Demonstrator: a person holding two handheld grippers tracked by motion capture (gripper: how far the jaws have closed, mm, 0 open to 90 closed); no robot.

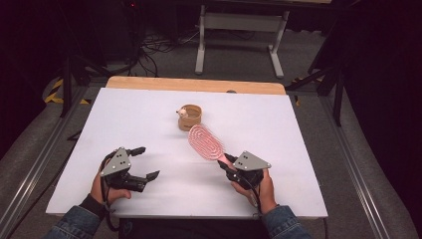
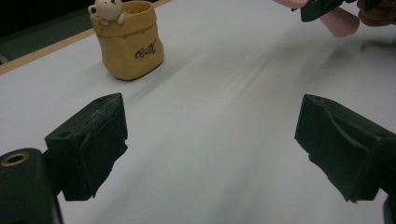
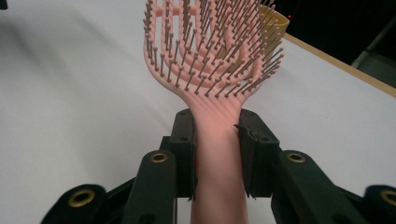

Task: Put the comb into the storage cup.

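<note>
Right tongs [image 3: 217, 140] clamp pink hairbrush [image 3: 212, 60] handle, angled toward pouch [image 1: 190, 117]; left tongs [image 2: 210, 144] released, hovering.

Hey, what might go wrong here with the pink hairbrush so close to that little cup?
The right gripper clamps the pink hairbrush only on its handle, so the long head could pivot or slip. The head hangs close to the small tan cup, which looks light and may tip if nudged. The left gripper is open and apart from the cup, so nothing steadies it.
</note>
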